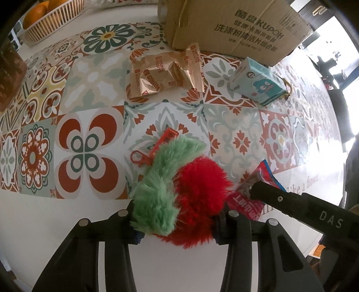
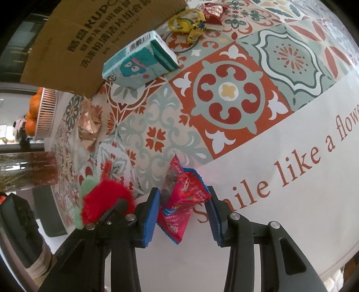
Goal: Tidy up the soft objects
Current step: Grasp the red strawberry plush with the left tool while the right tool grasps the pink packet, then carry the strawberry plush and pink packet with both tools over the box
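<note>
A fluffy red and green plush toy (image 1: 179, 191) with a red clip lies between the fingers of my left gripper (image 1: 177, 224), which is shut on it low over the patterned tablecloth (image 1: 89, 94). The plush also shows in the right wrist view (image 2: 103, 200) at lower left. My right gripper (image 2: 184, 211) has its blue pads on both sides of a red snack packet (image 2: 181, 197), jaws closing on it; whether they squeeze it is unclear. The packet shows in the left wrist view (image 1: 251, 197) beside the right gripper's finger (image 1: 269, 195).
A cardboard box (image 1: 228, 24) stands at the back. A teal tissue pack (image 1: 258, 80) and gold snack wrappers (image 1: 163, 74) lie before it. A basket of oranges (image 1: 42, 20) is far left. A yellow toy (image 2: 190, 24) and a red packet (image 2: 213, 11) lie beyond the tissue pack.
</note>
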Demonstrator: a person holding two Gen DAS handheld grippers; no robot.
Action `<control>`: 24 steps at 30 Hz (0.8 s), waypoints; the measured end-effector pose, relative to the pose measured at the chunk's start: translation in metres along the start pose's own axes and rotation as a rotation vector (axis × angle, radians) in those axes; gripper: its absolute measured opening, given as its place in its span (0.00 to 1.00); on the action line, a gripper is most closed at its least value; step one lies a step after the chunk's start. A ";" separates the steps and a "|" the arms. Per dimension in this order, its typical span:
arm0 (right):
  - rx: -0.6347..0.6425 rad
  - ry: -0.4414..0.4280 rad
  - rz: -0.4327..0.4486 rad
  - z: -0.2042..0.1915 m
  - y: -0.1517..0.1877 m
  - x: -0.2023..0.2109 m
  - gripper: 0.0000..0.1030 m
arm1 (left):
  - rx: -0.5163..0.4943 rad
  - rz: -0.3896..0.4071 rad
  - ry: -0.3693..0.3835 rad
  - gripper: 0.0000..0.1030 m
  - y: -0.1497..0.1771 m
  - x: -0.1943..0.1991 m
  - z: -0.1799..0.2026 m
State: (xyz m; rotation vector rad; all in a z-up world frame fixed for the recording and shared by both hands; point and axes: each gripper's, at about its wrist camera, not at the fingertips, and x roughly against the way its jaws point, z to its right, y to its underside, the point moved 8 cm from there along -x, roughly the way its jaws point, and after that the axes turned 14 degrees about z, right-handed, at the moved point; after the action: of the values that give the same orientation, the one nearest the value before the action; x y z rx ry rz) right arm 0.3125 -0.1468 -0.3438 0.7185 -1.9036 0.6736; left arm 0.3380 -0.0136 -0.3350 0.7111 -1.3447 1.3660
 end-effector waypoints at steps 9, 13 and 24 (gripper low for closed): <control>0.029 -0.026 0.038 -0.002 -0.010 0.016 0.37 | 0.025 0.044 0.001 0.42 -0.006 0.025 -0.006; 0.054 -0.037 0.056 -0.005 -0.015 0.022 0.33 | 0.036 0.073 0.001 0.42 -0.015 0.037 -0.004; 0.096 -0.066 0.083 -0.003 -0.022 0.035 0.29 | 0.040 0.130 -0.014 0.42 -0.027 0.057 0.005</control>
State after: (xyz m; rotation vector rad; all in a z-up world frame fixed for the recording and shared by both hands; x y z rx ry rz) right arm 0.3176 -0.1662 -0.3076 0.7330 -1.9814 0.8065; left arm 0.3458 -0.0081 -0.2723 0.6705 -1.3983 1.4968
